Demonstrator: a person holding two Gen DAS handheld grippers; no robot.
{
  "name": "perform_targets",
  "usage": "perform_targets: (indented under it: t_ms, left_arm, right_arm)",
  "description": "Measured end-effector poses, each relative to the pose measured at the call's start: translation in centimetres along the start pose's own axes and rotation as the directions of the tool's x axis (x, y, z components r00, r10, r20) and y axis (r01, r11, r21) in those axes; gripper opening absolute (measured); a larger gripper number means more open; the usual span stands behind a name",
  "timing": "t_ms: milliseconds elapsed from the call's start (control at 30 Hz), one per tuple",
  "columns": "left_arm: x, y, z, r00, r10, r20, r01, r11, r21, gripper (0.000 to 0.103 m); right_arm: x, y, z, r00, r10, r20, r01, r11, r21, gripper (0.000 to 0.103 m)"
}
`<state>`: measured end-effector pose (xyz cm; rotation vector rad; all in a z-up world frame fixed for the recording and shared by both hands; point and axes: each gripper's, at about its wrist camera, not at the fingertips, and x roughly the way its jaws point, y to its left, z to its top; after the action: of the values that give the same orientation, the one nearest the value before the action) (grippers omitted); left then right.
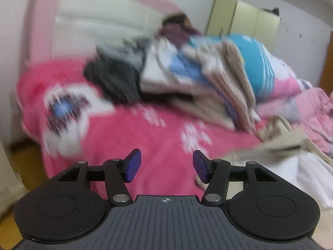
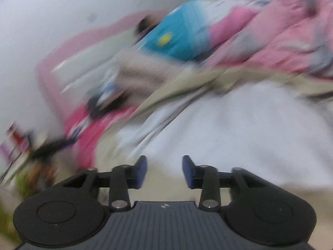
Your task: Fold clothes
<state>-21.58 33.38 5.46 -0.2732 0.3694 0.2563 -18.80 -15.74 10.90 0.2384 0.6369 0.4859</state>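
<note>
Hovering over the pink blanket (image 1: pixel 145 125) (no writing legible), blurred clothes (image 1: pixel 197 79).

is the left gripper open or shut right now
Open. The left gripper shows its blue pads apart, with only the pink blanket visible through the gap.

the blanket (image 1: pixel 145 129) on the bed is hot pink with white flower-like prints and a white patch holding a blue and dark motif, and the headboard (image 1: pixel 87 16) behind it is pale pink around a cream panel. the pile of clothes (image 1: pixel 187 73) mixes dark grey, beige, white and light blue, beside a turquoise quilt (image 1: pixel 256 62) with white stripes and a pink band. both grippers carry blue pads (image 1: pixel 133 164) on black arms, and a white garment (image 2: pixel 239 125) lies under the right one, edged with beige cloth (image 2: pixel 187 83).
</note>
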Motion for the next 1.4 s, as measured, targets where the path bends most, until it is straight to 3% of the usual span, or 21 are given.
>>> perform_targets:
  t_ms: [67, 133, 233, 333, 400, 433, 500, 567, 633, 667, 767, 800, 900, 1033, 1100, 1133, 1167, 1200, 1233, 1333, 1400]
  left_arm:
    - [0.1, -2.2, 0.6, 0.996, -0.087, 0.031, 0.085, 0.995, 0.057, 0.055]
    - [0.5, -5.6, 0.5, 0.972, -0.235, 0.002, 0.233, 0.966, 0.113, 0.057]
    - [2.7, -11.9, -0.5, 0.889, -0.437, -0.135, 0.454, 0.878, 0.153, 0.057]
    - [5.0, -17.8, -2.4, 0.842, -0.488, -0.228, 0.533, 0.816, 0.222, 0.057]
    - [6.1, -20.3, -3.3, 0.838, -0.494, -0.233, 0.542, 0.801, 0.254, 0.057]
    - [6.7, -21.2, -3.7, 0.838, -0.496, -0.227, 0.543, 0.796, 0.267, 0.057]
    - [7.4, -22.2, -4.3, 0.850, -0.479, -0.219, 0.526, 0.797, 0.296, 0.057]
    - [8.0, -22.4, -4.9, 0.856, -0.461, -0.235, 0.516, 0.801, 0.305, 0.057]
    - [8.5, -21.8, -5.6, 0.850, -0.458, -0.262, 0.520, 0.808, 0.276, 0.057]
    - [8.7, -21.4, -5.7, 0.845, -0.462, -0.269, 0.525, 0.812, 0.255, 0.057]
    - [9.2, -20.8, -5.9, 0.834, -0.475, -0.280, 0.537, 0.817, 0.211, 0.057]
    - [9.3, -20.8, -5.9, 0.832, -0.477, -0.283, 0.538, 0.818, 0.204, 0.057]
    - [9.4, -20.7, -5.9, 0.830, -0.478, -0.288, 0.540, 0.819, 0.196, 0.057]
    - [9.5, -20.6, -5.8, 0.827, -0.482, -0.291, 0.543, 0.819, 0.186, 0.057]
    - [9.6, -20.6, -5.8, 0.825, -0.485, -0.291, 0.545, 0.819, 0.180, 0.057]
    - [9.6, -20.6, -5.8, 0.824, -0.487, -0.291, 0.547, 0.818, 0.177, 0.058]
    - [9.7, -20.6, -5.8, 0.822, -0.489, -0.291, 0.548, 0.818, 0.173, 0.058]
    - [9.7, -20.6, -5.8, 0.820, -0.492, -0.292, 0.551, 0.818, 0.168, 0.059]
    - [9.8, -20.5, -5.8, 0.818, -0.495, -0.292, 0.553, 0.817, 0.164, 0.060]
    - [9.8, -20.4, -5.9, 0.814, -0.503, -0.290, 0.558, 0.815, 0.153, 0.061]
    - [9.8, -20.4, -5.8, 0.813, -0.506, -0.288, 0.559, 0.816, 0.146, 0.061]
  right_arm:
    - [0.8, -2.3, 2.9, 0.993, -0.117, 0.032, 0.116, 0.992, 0.040, 0.049]
    - [2.9, -4.9, 5.4, 0.978, -0.208, 0.008, 0.206, 0.974, 0.090, 0.049]
    - [8.2, -9.0, 8.8, 0.942, -0.326, -0.084, 0.334, 0.937, 0.105, 0.048]
    - [12.2, -11.7, 10.2, 0.915, -0.380, -0.135, 0.393, 0.915, 0.087, 0.044]
    - [15.1, -13.2, 10.4, 0.904, -0.388, -0.179, 0.404, 0.913, 0.062, 0.038]
    - [16.8, -13.7, 10.2, 0.883, -0.423, -0.201, 0.435, 0.900, 0.014, 0.032]
    - [19.1, -15.1, 9.1, 0.810, -0.535, -0.239, 0.532, 0.843, -0.084, 0.012]
    - [19.4, -16.9, 9.8, 0.771, -0.604, -0.201, 0.596, 0.796, -0.103, 0.000]
    - [19.6, -18.8, 10.7, 0.730, -0.665, -0.157, 0.656, 0.747, -0.111, 0.000]
    - [19.9, -20.2, 11.4, 0.683, -0.717, -0.139, 0.709, 0.697, -0.113, 0.000]
    - [20.7, -25.9, 12.8, 0.617, -0.775, -0.139, 0.777, 0.627, -0.046, 0.000]
    - [20.5, -27.2, 13.2, 0.621, -0.773, -0.128, 0.779, 0.627, -0.007, 0.000]
    - [20.9, -28.8, 14.1, 0.597, -0.794, -0.117, 0.799, 0.602, -0.011, 0.000]
    - [19.3, -27.3, 14.5, 0.605, -0.787, -0.124, 0.787, 0.614, -0.054, 0.000]
    - [17.0, -24.6, 14.0, 0.685, -0.718, -0.122, 0.712, 0.696, -0.094, 0.003]
    - [15.5, -22.8, 13.5, 0.731, -0.670, -0.129, 0.658, 0.742, -0.125, 0.016]
    - [14.0, -21.3, 13.0, 0.761, -0.635, -0.134, 0.618, 0.772, -0.151, 0.039]
    - [12.8, -20.2, 12.4, 0.775, -0.615, -0.145, 0.594, 0.787, -0.165, 0.050]
    - [11.6, -19.2, 11.8, 0.787, -0.597, -0.157, 0.572, 0.801, -0.177, 0.063]
    - [9.7, -19.3, 10.9, 0.817, -0.530, -0.226, 0.529, 0.846, -0.073, 0.064]
    - [10.2, -20.5, 10.0, 0.811, -0.512, -0.285, 0.526, 0.850, -0.030, 0.064]
